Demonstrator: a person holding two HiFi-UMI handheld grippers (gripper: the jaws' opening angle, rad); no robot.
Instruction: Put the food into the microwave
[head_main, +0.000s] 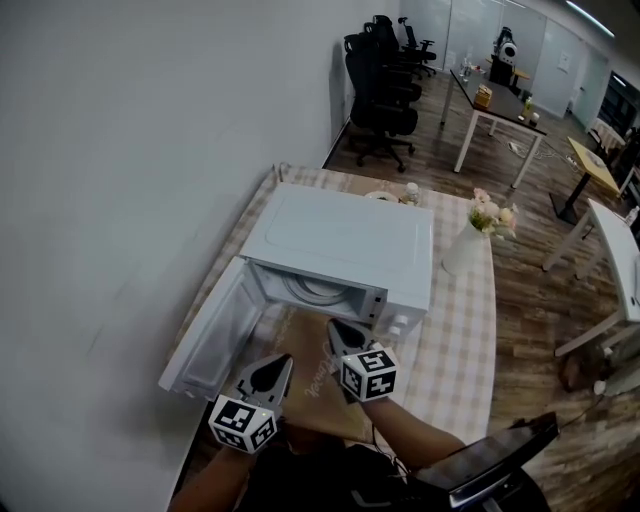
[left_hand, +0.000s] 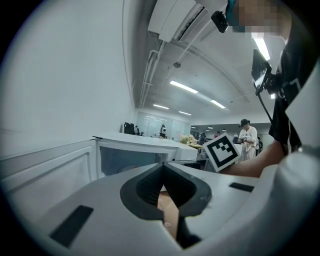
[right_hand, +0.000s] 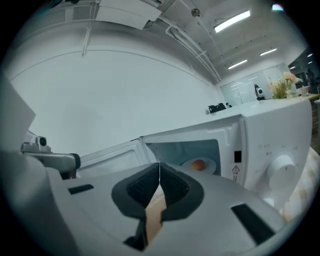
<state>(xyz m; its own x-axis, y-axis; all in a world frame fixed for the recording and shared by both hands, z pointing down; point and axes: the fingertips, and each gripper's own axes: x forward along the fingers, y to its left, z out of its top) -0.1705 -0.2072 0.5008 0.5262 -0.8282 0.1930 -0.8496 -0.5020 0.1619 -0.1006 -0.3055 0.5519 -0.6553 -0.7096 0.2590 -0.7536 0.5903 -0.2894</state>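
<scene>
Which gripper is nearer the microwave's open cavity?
The right gripper: it sits just in front of the microwave opening, while the left gripper is further back, beside the open door.

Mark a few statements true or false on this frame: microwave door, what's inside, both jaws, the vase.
1. The microwave door is shut. False: it stands open, swung left.
2. A plate with orange food sits inside the microwave. True.
3. The right gripper holds the plate. False: its jaws are together, with nothing between them.
4. A vase of flowers stands on the table, right of the microwave. True.
5. The left gripper has its jaws wide apart. False: they are together and hold nothing.
</scene>
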